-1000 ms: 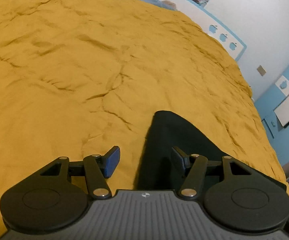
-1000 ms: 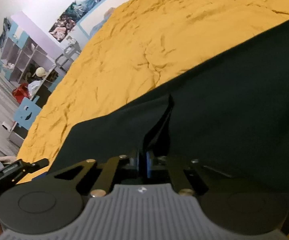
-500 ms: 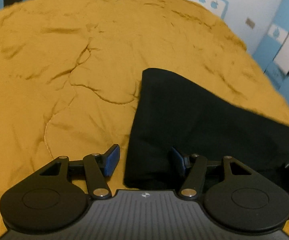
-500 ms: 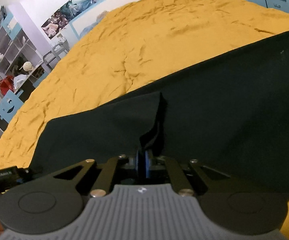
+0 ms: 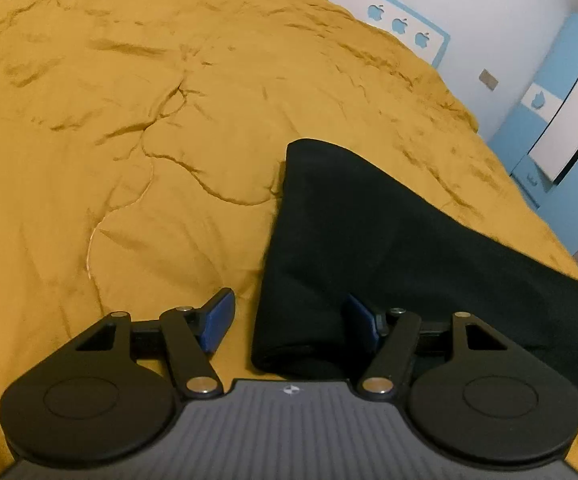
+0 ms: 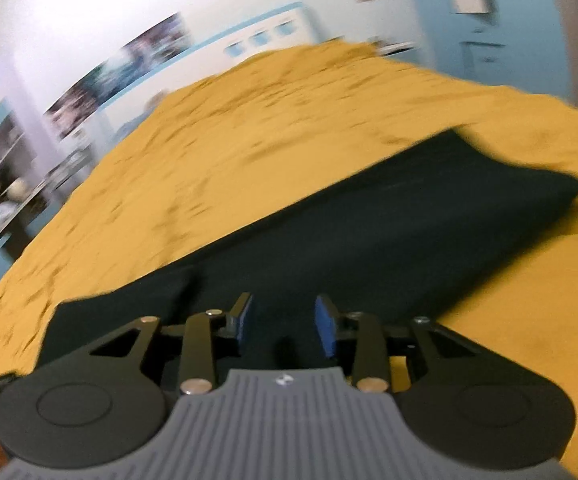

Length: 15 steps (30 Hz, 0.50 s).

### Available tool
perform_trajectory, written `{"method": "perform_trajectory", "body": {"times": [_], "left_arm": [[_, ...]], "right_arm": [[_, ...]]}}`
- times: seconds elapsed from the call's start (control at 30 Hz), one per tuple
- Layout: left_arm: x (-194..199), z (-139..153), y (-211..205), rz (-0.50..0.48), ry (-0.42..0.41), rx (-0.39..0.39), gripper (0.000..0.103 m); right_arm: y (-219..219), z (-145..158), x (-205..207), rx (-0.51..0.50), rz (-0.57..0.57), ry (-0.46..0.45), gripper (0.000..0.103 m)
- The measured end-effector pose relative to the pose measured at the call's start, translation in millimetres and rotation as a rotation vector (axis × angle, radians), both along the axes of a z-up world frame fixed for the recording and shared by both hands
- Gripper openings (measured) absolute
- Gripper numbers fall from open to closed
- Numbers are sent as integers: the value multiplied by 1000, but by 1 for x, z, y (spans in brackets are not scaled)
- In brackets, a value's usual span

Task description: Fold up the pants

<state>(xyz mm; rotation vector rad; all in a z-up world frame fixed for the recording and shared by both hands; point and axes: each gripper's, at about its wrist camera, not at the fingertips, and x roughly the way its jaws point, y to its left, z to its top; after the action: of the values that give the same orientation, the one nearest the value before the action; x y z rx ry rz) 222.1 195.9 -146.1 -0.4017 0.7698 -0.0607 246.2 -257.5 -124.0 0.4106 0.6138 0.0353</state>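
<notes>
We see the black pants (image 5: 389, 264) lying flat on the yellow bedspread (image 5: 137, 160). Our left claw (image 5: 289, 320) stands wide, its jaws just widening, straddling the pants' near edge. Only the right view shows the right claw (image 6: 285, 320), released, jaws just parting above the cloth.

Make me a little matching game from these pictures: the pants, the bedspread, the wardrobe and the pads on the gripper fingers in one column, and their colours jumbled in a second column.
Things:
1. pants
2. bedspread
3. wardrobe
4. finger pads

Colours:
A. dark blue
B. mustard yellow
C. black
D. light blue and white

Pairs: 1-C, 2-B, 3-D, 4-A
</notes>
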Motion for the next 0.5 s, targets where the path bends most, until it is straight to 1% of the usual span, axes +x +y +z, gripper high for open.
{"method": "perform_trajectory", "body": {"times": [0.1,0.2,0.23,0.27,0.4,0.5], "left_arm": [[-1,1,-3,2,0,15,75],[0,0,-2,2,1,13,75],[0,0,-2,2,1,14,75],[0,0,-2,2,1,17,75],[0,1,-3,5,3,19,75],[1,10,-6,13,16,44,74]], "right_arm": [[-44,4,-16,-1,-111,-5,34],[-77,3,-24,-11,-206,18,38],[-97,-1,-29,40,-256,27,38],[-97,-1,-29,40,-256,27,38],[-122,-14,-29,177,-330,40,37],[-131,-19,-25,219,-362,22,38]]}}
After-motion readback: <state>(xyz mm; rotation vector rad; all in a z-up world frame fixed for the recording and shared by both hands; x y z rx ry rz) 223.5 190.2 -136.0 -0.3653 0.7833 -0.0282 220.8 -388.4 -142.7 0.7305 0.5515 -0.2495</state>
